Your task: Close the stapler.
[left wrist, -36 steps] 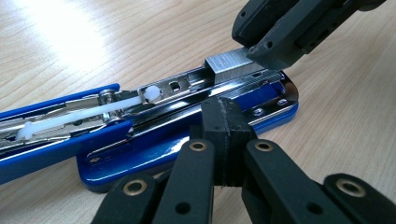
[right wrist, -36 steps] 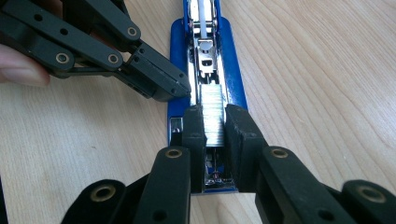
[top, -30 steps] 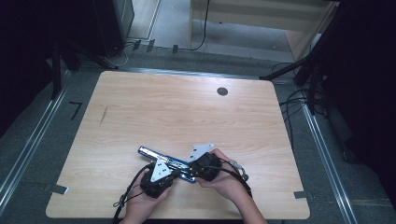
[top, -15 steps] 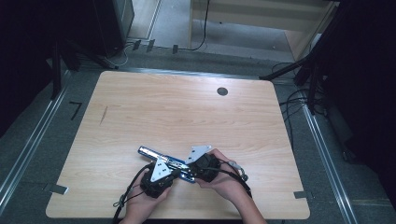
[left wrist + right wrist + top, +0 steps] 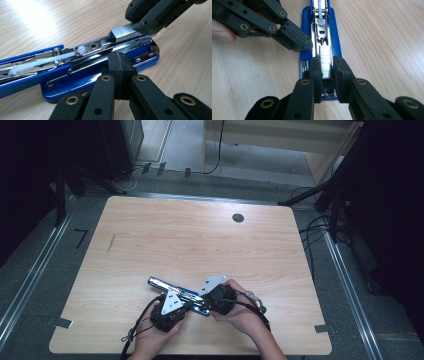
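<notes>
High view: a blue stapler (image 5: 180, 292) is seen lying opened out flat on the wooden table (image 5: 190, 240), near the table's front edge and well apart from the dark round grommet (image 5: 238, 218) at the far side. Both of the person's hands are placed at the stapler, the left gripper (image 5: 170, 309) on its near side and the right gripper (image 5: 218, 298) at its right end.

Left gripper view: the left gripper (image 5: 119, 65) is shown with its fingers (image 5: 113, 67) brought fully together, nothing being held between them. Their joined tips are set against the blue base of the stapler (image 5: 75, 82), beside the chrome magazine rail. A white plastic pusher rod (image 5: 37, 62) is seen lying along the open channel. The right gripper is seen beyond the stapler, at a strip of staples (image 5: 123, 32).

Right gripper view: the right gripper (image 5: 327, 67) is shown with its fingers (image 5: 315, 67) drawn narrow and closed on the strip of staples (image 5: 325, 61), one pad at each side of it. The strip is seated in the magazine channel of the stapler (image 5: 335, 37), at the end nearest this gripper. The left gripper (image 5: 294, 41) is seen touching the stapler's blue base from the side.
</notes>
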